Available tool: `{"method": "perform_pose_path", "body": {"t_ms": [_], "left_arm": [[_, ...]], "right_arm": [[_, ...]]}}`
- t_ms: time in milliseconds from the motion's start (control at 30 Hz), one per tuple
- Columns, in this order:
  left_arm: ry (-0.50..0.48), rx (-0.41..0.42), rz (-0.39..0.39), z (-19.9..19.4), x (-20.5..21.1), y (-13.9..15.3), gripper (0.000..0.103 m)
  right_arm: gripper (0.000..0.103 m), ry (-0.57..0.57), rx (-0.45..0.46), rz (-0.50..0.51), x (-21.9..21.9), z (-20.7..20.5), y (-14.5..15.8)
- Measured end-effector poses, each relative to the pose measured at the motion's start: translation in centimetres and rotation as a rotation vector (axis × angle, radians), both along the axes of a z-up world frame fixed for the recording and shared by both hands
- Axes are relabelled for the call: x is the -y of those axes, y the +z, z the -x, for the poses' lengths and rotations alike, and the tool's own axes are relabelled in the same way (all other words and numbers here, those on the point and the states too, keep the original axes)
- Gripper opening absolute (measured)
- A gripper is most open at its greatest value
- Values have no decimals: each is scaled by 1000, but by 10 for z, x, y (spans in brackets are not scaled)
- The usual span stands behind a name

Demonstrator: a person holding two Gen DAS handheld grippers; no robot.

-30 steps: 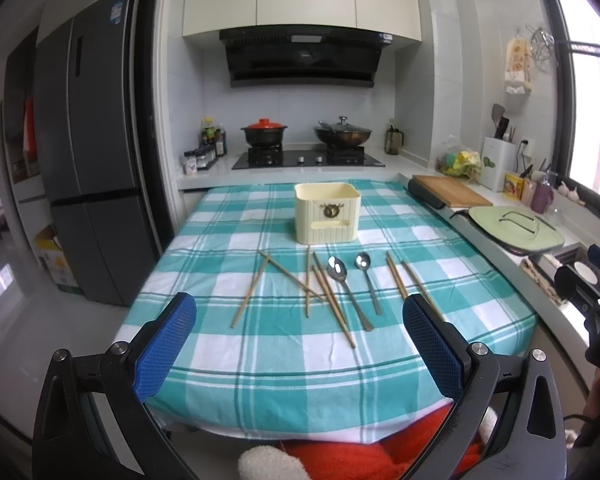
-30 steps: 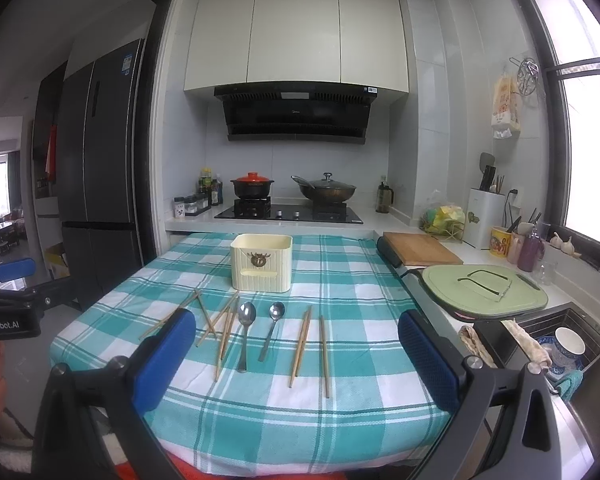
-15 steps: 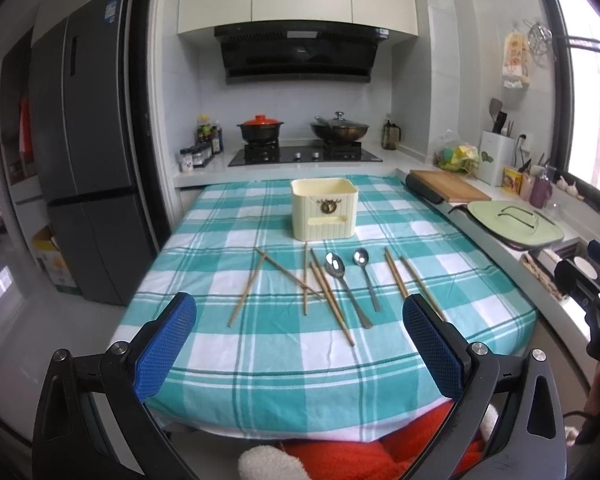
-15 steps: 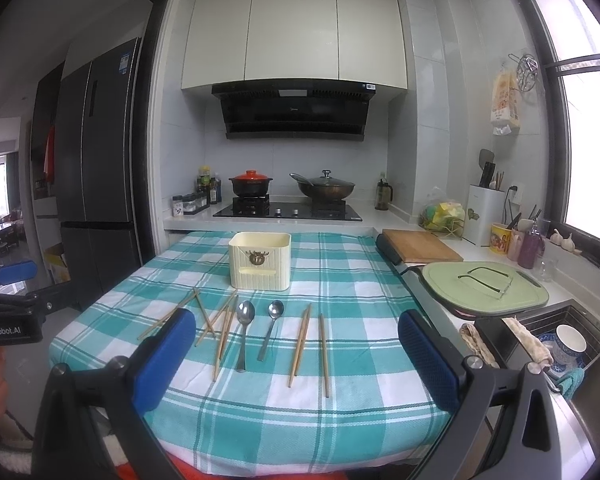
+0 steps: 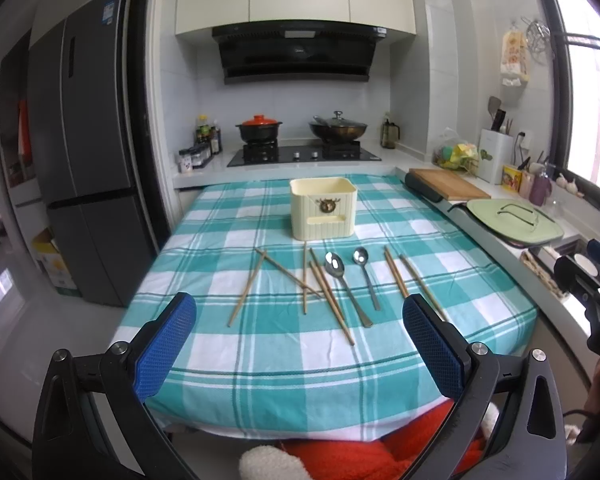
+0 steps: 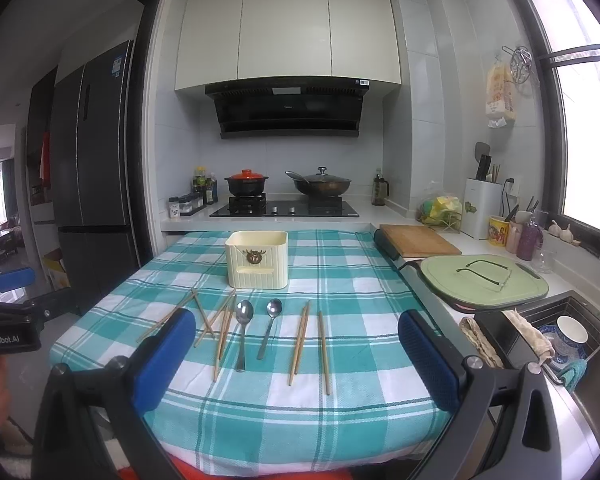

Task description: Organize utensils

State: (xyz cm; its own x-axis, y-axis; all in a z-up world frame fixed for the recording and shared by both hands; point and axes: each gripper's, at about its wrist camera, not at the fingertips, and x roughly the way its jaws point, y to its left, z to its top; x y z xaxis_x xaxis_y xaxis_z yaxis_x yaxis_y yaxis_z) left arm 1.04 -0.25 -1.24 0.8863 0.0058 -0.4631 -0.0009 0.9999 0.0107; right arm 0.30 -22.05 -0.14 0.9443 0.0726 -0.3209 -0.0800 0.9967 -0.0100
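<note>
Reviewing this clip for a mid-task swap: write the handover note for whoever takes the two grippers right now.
Left gripper: open, empty, held back from the table's near edge.
Right gripper: open, empty, also short of the utensils.
Cream holder stands upright on the checked tablecloth; nothing shows above its rim.
In front of it lie two spoons, the larger and the smaller, with loose chopsticks crossed on the left and more lying roughly parallel on the right.
Done: nothing visibly sorted yet.
Left: pick up every chopstick and spoon, presumably into the holder.
</note>
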Motion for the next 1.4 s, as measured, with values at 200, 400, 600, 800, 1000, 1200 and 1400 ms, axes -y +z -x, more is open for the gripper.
{"method": "perform_pose_path", "body": {"t_ms": [200,400,600,800,1000,1200,1400], "left_arm": [[0,0,-1,1,1,0,103],[-1,0,0,1,1,0,103],[0,0,-1,1,1,0,103],[1,1,-2,1,1,0,103],[-1,0,-4,0,1,0,103],[-1,-1,-4,0,1,0,103],[-2,-1,-5,1,1,-1,103]], "right_arm": [[103,-4,2,-5,2,1,0],[103,-4,3,-5,3,1,0],[103,-4,6,-6,3,1,0],[103,-1,16,-7,3,2,1],[103,2,13,-7,3,2,1],[103,17,24,-3,2,3,1],[103,9,23,-10,5,1,1]]}}
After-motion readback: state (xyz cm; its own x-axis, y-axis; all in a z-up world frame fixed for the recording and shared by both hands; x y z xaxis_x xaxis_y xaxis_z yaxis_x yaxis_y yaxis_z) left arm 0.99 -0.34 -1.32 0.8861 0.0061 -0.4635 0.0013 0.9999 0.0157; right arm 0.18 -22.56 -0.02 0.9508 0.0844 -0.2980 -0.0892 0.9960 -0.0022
